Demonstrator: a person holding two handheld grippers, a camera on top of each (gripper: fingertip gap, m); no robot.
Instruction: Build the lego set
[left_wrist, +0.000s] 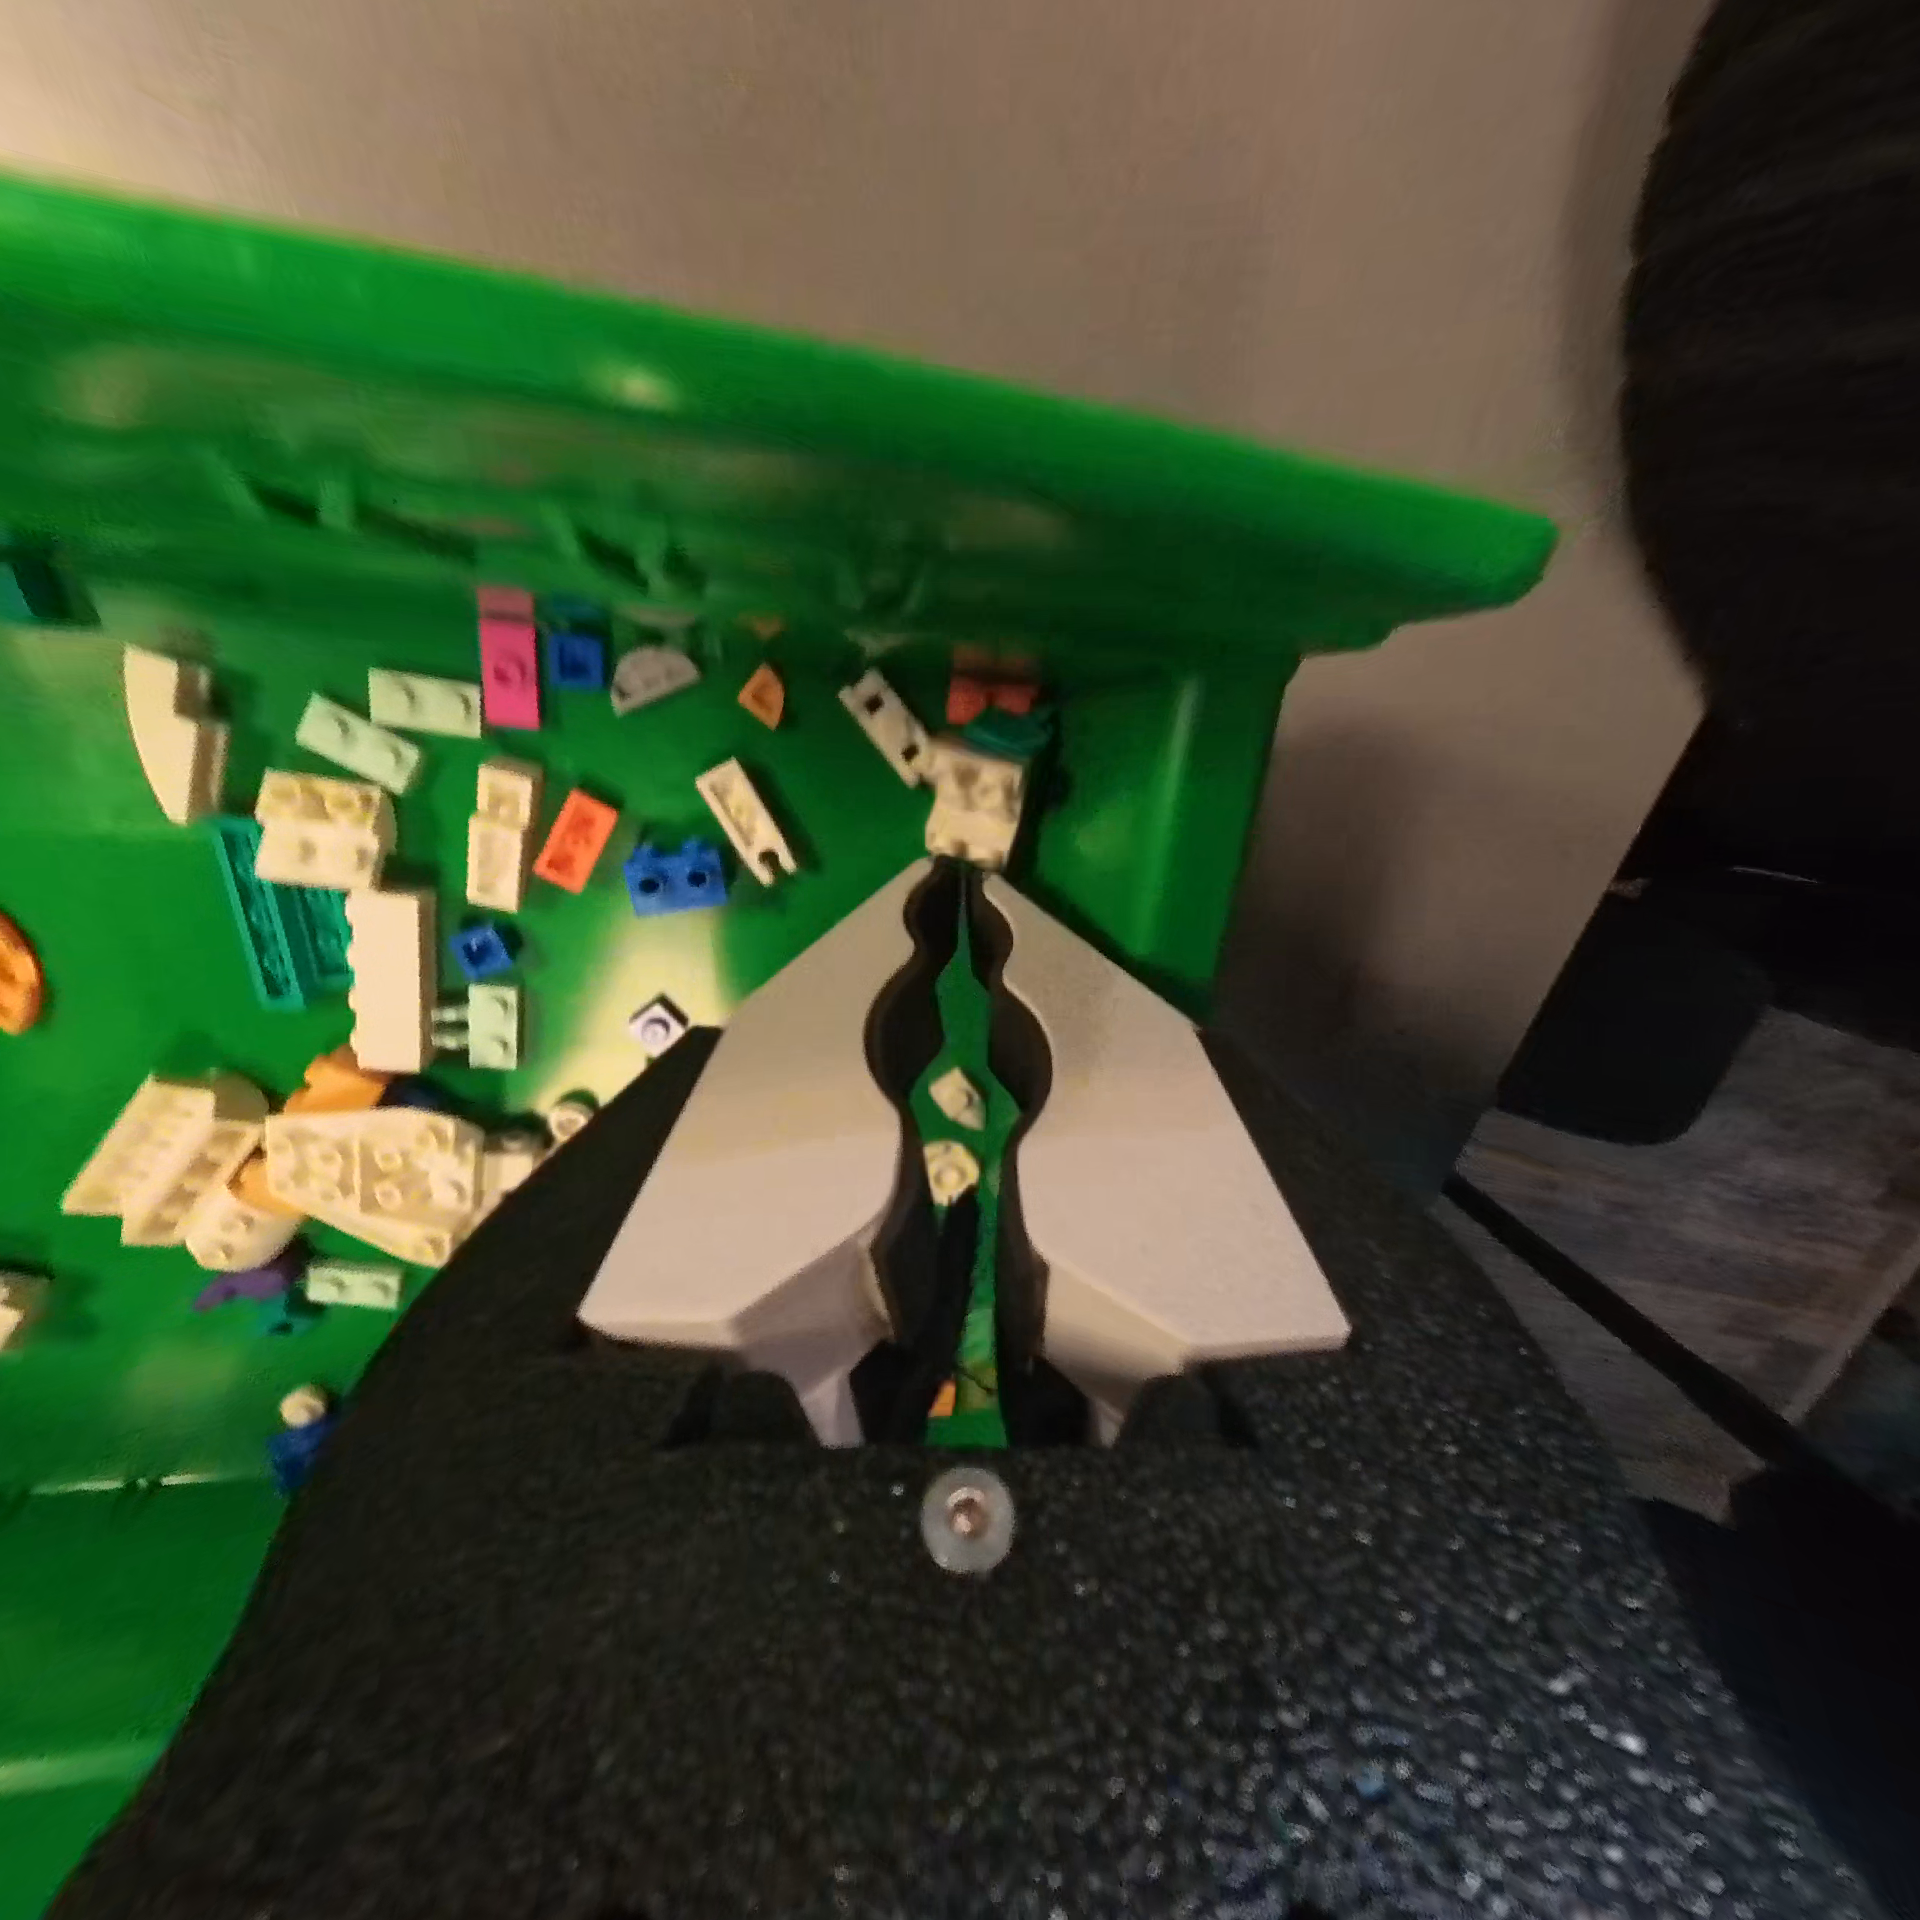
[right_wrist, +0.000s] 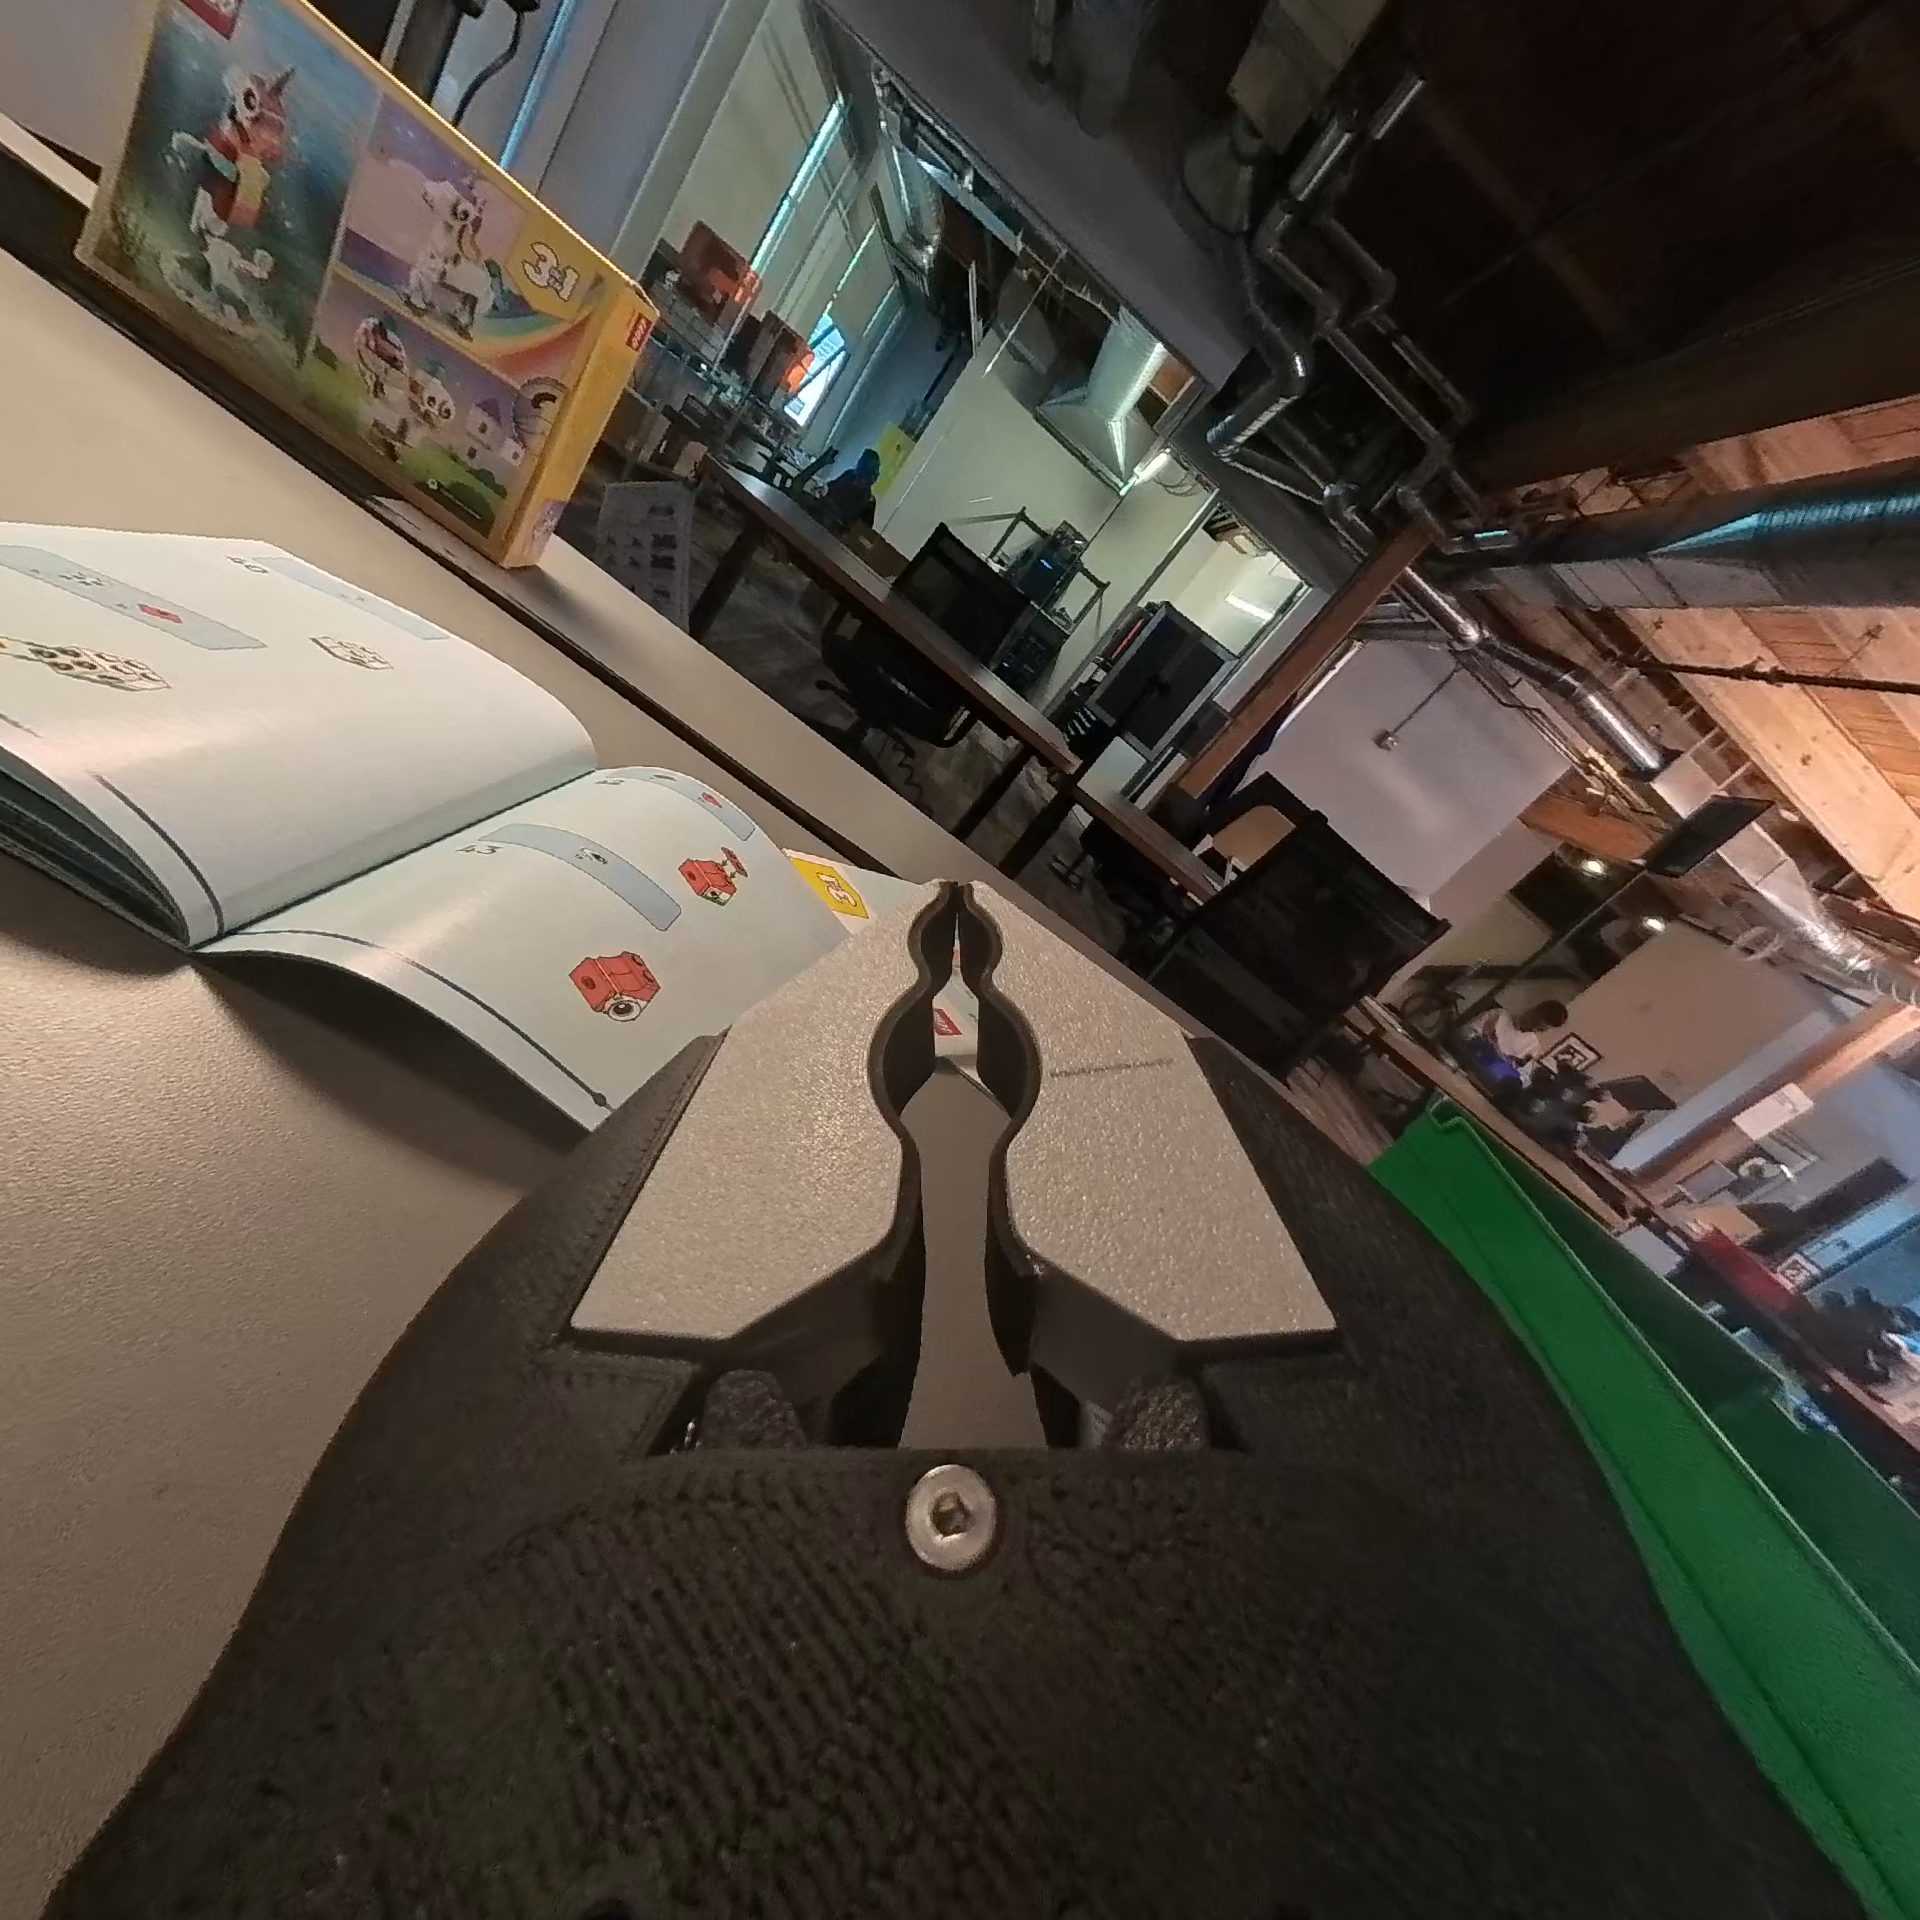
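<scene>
Left gripper (left_wrist: 961, 883) pinching a cream brick assembly (left_wrist: 977, 805) at the green bin's (left_wrist: 1164, 810) far right corner, loose bricks (left_wrist: 416, 935) across its floor, right gripper (right_wrist: 958, 896) closed empty over the bench (right_wrist: 208, 1195), open manual (right_wrist: 364, 810) and box (right_wrist: 364, 270) near its far edge

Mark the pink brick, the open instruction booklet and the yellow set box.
Pink brick (left_wrist: 509, 670), left wrist view: its studded top.
Open instruction booklet (right_wrist: 343, 707), right wrist view: left page.
Yellow set box (right_wrist: 353, 260), right wrist view: printed front.
</scene>
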